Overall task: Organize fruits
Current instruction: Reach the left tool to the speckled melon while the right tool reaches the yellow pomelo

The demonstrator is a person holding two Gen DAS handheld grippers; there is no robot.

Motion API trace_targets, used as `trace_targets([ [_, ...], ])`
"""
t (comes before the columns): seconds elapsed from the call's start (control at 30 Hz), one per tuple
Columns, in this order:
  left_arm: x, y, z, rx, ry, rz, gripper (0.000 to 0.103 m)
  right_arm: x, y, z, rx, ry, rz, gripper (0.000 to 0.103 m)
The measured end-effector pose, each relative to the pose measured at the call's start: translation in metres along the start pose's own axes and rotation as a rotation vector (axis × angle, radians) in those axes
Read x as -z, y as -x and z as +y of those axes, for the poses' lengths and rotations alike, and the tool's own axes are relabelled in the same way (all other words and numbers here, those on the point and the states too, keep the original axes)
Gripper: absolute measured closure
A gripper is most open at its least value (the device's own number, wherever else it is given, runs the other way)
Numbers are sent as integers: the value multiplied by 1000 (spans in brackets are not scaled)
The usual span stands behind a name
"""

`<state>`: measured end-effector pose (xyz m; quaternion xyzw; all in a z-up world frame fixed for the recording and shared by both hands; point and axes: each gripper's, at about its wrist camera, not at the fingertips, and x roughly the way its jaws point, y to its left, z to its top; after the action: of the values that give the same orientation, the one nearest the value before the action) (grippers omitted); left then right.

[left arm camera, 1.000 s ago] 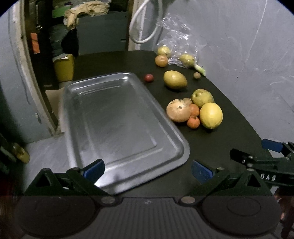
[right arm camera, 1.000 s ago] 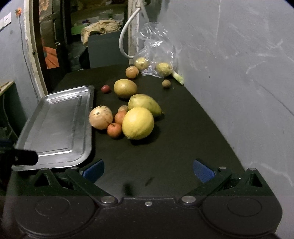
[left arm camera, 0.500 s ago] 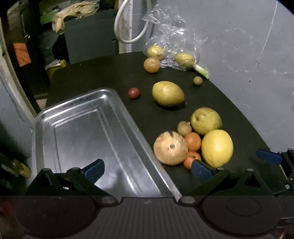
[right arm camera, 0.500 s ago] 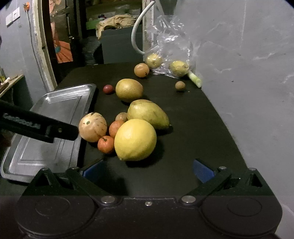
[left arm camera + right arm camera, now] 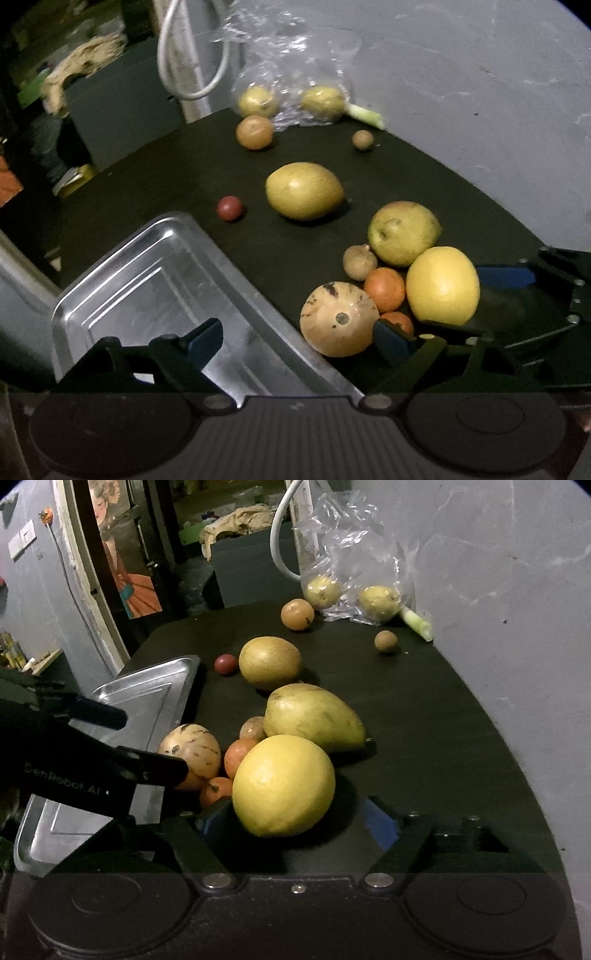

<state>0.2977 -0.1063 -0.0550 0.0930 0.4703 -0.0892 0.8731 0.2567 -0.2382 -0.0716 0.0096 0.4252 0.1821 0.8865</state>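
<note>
Fingers of the right gripper [image 5: 295, 818] are standing wide and holding nothing, with the lemon [image 5: 283, 785] sitting between them and just ahead, so I am judging that a grasp on it is being lined up. Fingers of the left gripper [image 5: 297, 338] are also standing wide and holding nothing, one blue pad over the tray [image 5: 110, 295] and the other just beside the striped melon [image 5: 339, 319]. As for progress, the tray is lying bare, so nothing is looking sorted yet and every fruit is waiting on the counter [image 5: 424, 709]: the melon, two oranges [image 5: 384, 288] and a small brown fruit [image 5: 359, 261] are crowding against the lemon, the pear [image 5: 314, 716] is lying just beyond, and a mango [image 5: 269, 662], a red fruit [image 5: 226, 664], another orange and a small nut-like fruit are lying farther off toward the bag [image 5: 354, 572], which is holding two more. The right view is showing the left gripper's body reaching in from the left over the tray, and a doorway with a poster; the left view is showing most of the tray's floor and the right gripper's far blue pad behind the lemon.
</note>
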Motion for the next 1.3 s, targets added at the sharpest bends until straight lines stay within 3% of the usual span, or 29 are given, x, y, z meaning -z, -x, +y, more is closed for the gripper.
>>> trace_targets([
  [0.1, -4, -3, 1, 31, -30, 1, 13, -1, -3, -2, -17, -13, 1, 29],
  [0.23, -6, -9, 5, 84, -34, 17, 17, 0, -1, -4, -68, -4, -5, 43],
  [0.37, -6, -10, 9, 126, -23, 20, 21, 1, 3, -6, -69, -15, -3, 44],
  [0.6, -4, -15, 6, 194, -93, 10, 37, 11, 17, -18, -17, -77, 1, 44],
  [0.73, -6, -18, 8, 233, -118, 7, 37, 12, 20, -17, -2, -89, 19, 43],
  [0.93, -11, -23, 16, 280, -78, 25, 36, 4, 14, -19, 3, -152, 14, 42],
  [1.07, -8, -22, 15, 303, -65, 19, 44, 2, 8, -19, -3, -193, 17, 41],
  [1.3, -6, -20, 20, 309, 5, 15, 48, 0, 6, -15, 15, -226, 0, 42],
])
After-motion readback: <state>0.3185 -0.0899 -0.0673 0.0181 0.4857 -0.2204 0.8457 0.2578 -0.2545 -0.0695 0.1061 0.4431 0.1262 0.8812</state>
